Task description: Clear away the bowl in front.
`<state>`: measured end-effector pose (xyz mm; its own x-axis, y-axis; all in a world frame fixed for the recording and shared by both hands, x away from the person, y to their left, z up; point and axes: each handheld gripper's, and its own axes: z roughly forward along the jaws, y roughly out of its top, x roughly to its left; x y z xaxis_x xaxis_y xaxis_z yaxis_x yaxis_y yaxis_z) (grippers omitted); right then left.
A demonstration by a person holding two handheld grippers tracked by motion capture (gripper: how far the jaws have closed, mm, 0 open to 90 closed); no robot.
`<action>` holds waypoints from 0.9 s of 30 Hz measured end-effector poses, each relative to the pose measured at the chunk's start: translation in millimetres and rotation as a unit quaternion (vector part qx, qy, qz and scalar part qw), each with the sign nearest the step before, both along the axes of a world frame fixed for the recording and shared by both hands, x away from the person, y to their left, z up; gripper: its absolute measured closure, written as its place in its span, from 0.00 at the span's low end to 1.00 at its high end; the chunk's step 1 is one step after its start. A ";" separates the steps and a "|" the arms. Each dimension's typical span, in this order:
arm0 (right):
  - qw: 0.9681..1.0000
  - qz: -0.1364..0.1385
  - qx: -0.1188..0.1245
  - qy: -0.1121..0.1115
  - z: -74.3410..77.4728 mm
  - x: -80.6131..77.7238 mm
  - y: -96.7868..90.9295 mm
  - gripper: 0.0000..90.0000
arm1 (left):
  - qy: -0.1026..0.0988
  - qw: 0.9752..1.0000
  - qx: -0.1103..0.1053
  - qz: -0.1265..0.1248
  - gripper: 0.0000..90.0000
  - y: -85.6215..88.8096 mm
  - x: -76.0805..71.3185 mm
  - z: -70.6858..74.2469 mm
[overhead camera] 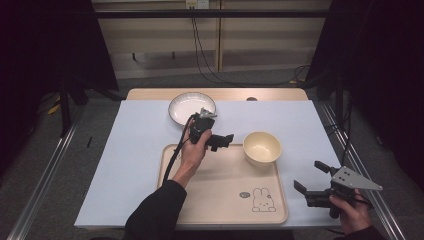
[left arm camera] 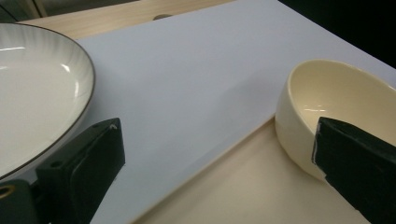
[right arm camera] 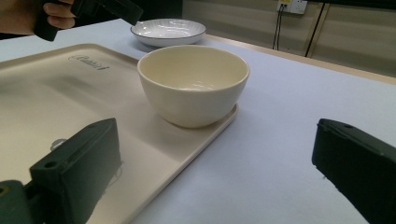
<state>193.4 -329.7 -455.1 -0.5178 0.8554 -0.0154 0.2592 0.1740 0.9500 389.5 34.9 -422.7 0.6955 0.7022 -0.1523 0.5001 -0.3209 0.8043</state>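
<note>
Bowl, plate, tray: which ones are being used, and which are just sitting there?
Being used:
cream bowl, standing on the tray's corner
beige tray
left tool, open, near the bowl

Just sitting there:
white plate, beyond the tray
right tool, open, off to the side

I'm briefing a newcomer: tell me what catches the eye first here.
The cream bowl stands out, sitting at the far right corner of the beige tray. Behind the tray, a white ribbed plate lies on the pale sheet. The left gripper hangs open between plate and bowl; the right gripper waits open off the tray's right edge.
</note>
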 end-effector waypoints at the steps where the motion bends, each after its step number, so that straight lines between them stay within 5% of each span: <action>1: 1.000 0.000 0.001 0.000 0.0 0.0 0.1 0.01 | -0.006 1.000 0.001 0.009 0.03 3.7 -2.1 0.4; 6: 1.000 0.001 0.003 0.003 0.6 0.0 0.1 0.01 | -0.032 0.999 0.009 0.032 0.03 19.9 -9.5 4.9; 13: 1.000 0.000 0.001 0.003 0.2 0.7 0.2 0.01 | -0.063 0.997 -0.009 0.052 0.03 44.0 -23.5 6.5; 19: 1.000 -0.001 -0.002 0.002 0.3 1.2 0.2 0.01 | -0.069 0.994 -0.028 0.078 0.02 63.3 -34.2 11.7; 27: 1.000 -0.003 0.000 0.003 0.2 1.1 0.4 0.01 | -0.077 0.992 -0.013 0.095 0.02 91.9 -46.9 16.5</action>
